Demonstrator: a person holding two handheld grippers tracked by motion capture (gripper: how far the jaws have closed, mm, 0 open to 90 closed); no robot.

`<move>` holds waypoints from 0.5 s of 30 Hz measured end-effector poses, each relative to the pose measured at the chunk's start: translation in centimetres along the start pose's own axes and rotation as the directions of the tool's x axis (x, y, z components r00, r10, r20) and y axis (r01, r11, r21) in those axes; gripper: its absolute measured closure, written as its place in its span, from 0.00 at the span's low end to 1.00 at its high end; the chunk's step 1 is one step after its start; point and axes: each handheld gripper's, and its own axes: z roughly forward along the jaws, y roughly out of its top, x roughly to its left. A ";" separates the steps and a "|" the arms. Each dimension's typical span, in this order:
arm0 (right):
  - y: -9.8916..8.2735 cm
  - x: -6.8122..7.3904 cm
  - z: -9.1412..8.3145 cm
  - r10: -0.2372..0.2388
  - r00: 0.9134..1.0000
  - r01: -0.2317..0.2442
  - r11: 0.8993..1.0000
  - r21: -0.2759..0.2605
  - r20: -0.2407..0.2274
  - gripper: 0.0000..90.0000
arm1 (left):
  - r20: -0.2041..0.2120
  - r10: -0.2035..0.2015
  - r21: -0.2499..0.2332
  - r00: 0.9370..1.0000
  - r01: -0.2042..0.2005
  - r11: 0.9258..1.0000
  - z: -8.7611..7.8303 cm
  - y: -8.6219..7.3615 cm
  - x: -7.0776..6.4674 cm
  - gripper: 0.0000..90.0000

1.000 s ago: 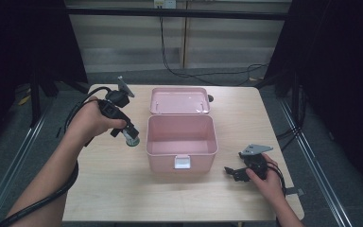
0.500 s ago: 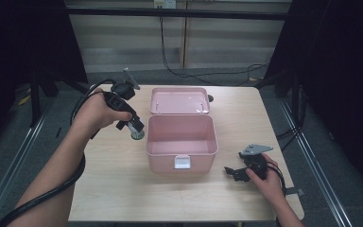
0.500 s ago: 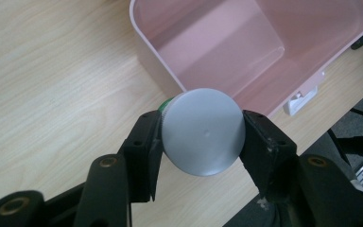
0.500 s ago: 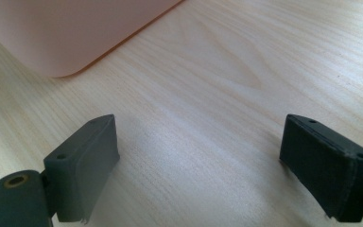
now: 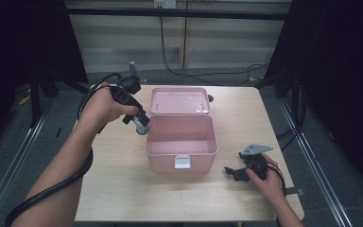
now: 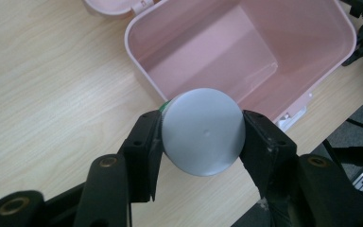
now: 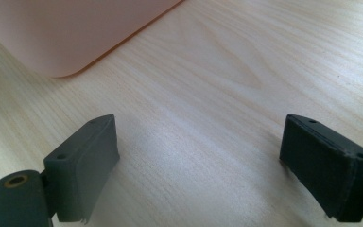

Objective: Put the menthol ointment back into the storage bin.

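One pink box (image 5: 181, 142), lid (image 5: 180, 100) open, nothing inside. One grey-capped jar (image 6: 203, 131), clamped in left gripper (image 6: 202, 142). Right gripper (image 7: 201, 165): jaws spread, nothing between.

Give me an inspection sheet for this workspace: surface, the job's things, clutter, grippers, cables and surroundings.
Surface: light wooden table, bare around the box.
Job's things: open pink box, inside bare, its lid laid back behind it; a small container with a grey cap and a green edge beneath the cap, held above the box's left rim.
Clutter: nothing seen.
Grippers: left gripper shut on the capped container; right gripper open, jaws wide, low over the table right of the box.
Cables: a thick black cable trails along the left forearm; thinner cables lie on the floor behind the table.
Surroundings: dark curtains on both sides, grey floor, pale wall panels behind.
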 end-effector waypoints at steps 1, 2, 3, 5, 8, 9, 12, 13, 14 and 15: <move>0.0 0.0 0.0 -0.001 1.000 0.001 1.000 0.004 0.001 0.13 | 0.003 0.002 0.002 1.000 -0.002 1.000 0.0 0.1 -0.1 0.56; 0.0 0.0 0.0 -0.001 1.000 0.001 1.000 0.003 0.001 0.13 | 0.001 0.005 0.000 1.000 -0.005 1.000 0.1 0.3 -0.2 0.56; 0.0 0.0 0.0 0.000 1.000 0.000 1.000 0.003 0.000 0.13 | 0.001 0.001 -0.001 1.000 -0.001 1.000 0.2 0.4 -0.2 0.56; 0.0 0.0 0.0 0.000 1.000 0.000 1.000 0.002 0.000 0.13 | 0.001 0.005 -0.004 1.000 -0.005 1.000 0.3 0.7 -0.4 0.56; 0.0 0.0 0.0 0.000 1.000 0.000 1.000 0.002 0.000 0.13 | 0.000 0.007 -0.005 1.000 -0.007 1.000 0.5 1.0 -0.5 0.56; 0.0 0.0 0.0 -0.001 1.000 0.001 1.000 0.003 0.001 0.13 | -0.001 0.004 -0.005 1.000 -0.004 1.000 0.6 1.1 -0.6 0.56; 0.0 0.0 0.0 0.000 1.000 0.000 1.000 0.003 0.000 0.13 | 0.003 0.005 -0.008 1.000 -0.005 1.000 0.8 1.5 -0.8 0.56; 0.0 0.0 0.0 0.000 1.000 0.000 1.000 0.003 0.001 0.13 | 0.004 0.006 -0.008 1.000 -0.006 1.000 0.9 1.6 -0.8 0.56; 0.0 0.0 0.0 0.000 1.000 0.000 1.000 0.002 0.000 0.13 | 0.002 0.010 -0.007 1.000 -0.010 1.000 1.0 1.7 -0.9 0.56; 0.0 0.0 0.0 0.000 1.000 0.000 1.000 0.003 0.000 0.13 | 0.001 0.012 -0.006 1.000 -0.012 1.000 1.1 1.8 -1.0 0.56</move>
